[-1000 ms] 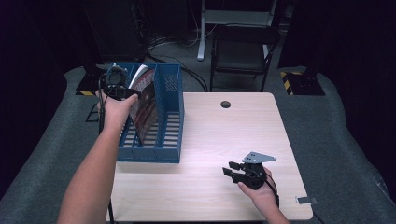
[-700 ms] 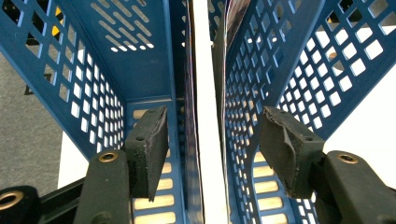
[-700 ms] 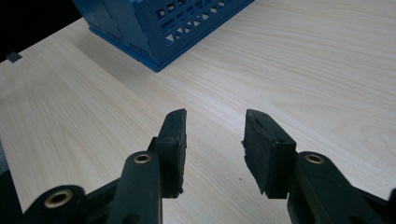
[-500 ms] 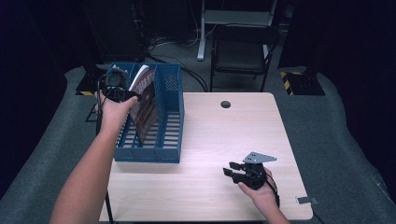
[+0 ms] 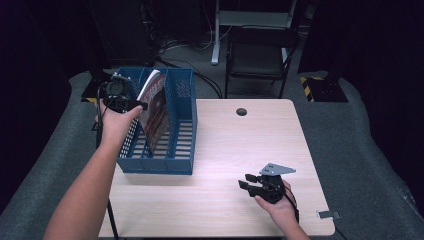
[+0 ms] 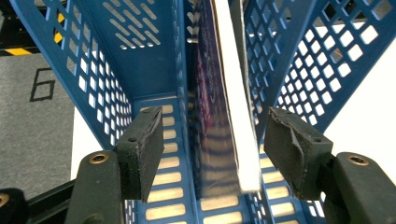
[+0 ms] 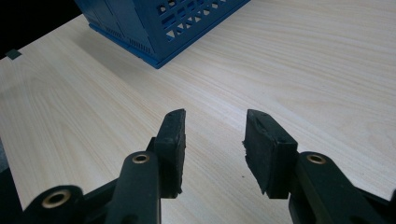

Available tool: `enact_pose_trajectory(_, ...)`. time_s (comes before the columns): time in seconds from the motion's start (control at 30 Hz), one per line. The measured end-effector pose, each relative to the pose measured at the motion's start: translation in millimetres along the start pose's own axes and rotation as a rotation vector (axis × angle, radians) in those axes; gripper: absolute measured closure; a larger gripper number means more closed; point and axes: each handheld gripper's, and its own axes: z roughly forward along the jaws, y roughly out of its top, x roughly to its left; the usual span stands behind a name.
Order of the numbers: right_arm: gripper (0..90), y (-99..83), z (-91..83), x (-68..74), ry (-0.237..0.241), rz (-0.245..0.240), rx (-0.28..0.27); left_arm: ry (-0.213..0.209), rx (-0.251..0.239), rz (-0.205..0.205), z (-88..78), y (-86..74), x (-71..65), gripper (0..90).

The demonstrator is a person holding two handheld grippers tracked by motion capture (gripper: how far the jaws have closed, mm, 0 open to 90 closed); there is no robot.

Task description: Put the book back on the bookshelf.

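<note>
Between parted pads (image 6: 142,151), magazine (image 6: 219,116)

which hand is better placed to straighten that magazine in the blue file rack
Left. The left gripper hangs over the blue file rack, its jaws just opened around the magazine without pressing it. The right gripper rests open on the table, well away.

A dark chair (image 5: 260,47) — behind the wooden table (image 5: 240,145).
</note>
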Motion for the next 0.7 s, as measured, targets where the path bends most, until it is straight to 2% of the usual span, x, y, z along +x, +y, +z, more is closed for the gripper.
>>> enact_pose_trajectory(0.23, 58.1, -0.3, 0.2, 0.3, 0.0, 0.0, 0.0, -0.032, -0.016, 0.02, -9.4, -6.5, -0.3, 37.4)
enact_pose_trajectory(0.33, 57.9, -0.4, 0.0, 0.3, 0.002, 0.002, -0.002, -0.04, -0.005, 0.046, -13.1, -9.9, -0.5, 37.1)
enact_pose_trajectory(0.43, 57.8, -0.6, 0.0, -0.2, -0.001, 0.003, 0.0, -0.052, -0.018, 0.04, -17.6, -13.3, -0.2, 37.1)
enact_pose_trajectory(0.7, 57.1, -1.1, -0.2, 0.1, -0.003, 0.009, 0.002, -0.089, -0.034, 0.065, -31.4, -26.7, 0.1, 36.4)
